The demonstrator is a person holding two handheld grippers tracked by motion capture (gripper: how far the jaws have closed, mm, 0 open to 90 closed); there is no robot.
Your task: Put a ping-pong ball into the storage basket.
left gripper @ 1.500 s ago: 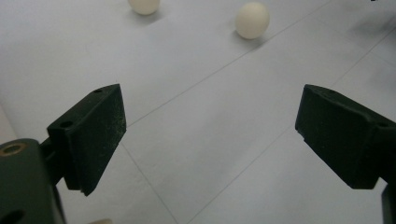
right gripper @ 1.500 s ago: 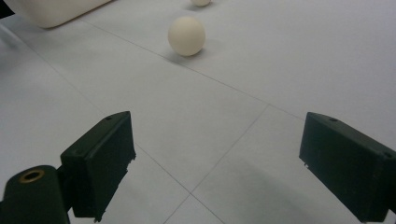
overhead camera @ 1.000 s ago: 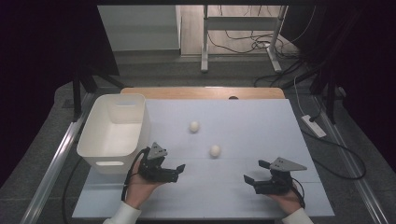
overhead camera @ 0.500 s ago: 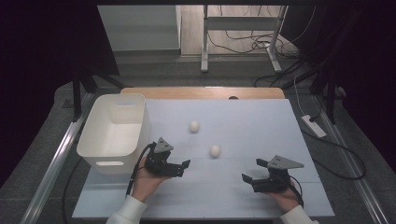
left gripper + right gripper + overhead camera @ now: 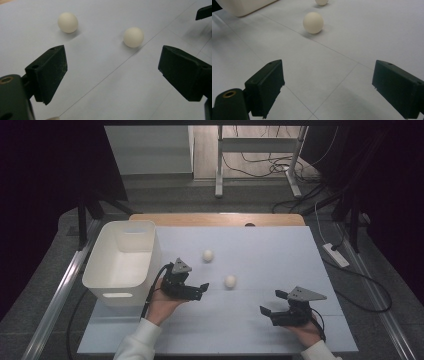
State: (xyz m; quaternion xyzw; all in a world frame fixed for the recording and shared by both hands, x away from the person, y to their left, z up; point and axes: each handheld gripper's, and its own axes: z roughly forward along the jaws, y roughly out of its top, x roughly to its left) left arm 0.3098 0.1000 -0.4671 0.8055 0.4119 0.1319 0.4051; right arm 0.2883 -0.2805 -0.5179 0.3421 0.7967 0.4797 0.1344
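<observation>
Two cream balls lie on the pale blue table. The far ball [image 5: 208, 255] [image 5: 67, 22] [image 5: 321, 2] is near the middle. The near ball [image 5: 230, 281] [image 5: 133, 37] [image 5: 313, 22] rests closer to me. My left gripper [image 5: 201, 290] [image 5: 112, 65] is open and empty, its jaws pointing right at the near ball, a short way from it. My right gripper [image 5: 271, 302] [image 5: 328, 82] is open and empty too. It sits low at the front right and points left and forward toward the near ball.
A white bin [image 5: 120, 260] [image 5: 244, 6] stands at the table's left, just behind my left hand. A wooden strip [image 5: 215, 219] runs along the far edge. A white power strip [image 5: 336, 255] lies on the floor to the right. The other gripper's jaw tip [image 5: 203, 12] shows far off.
My left gripper has moved right and forward, closing on the near ball. The right gripper has shifted slightly left. The balls have not moved.
</observation>
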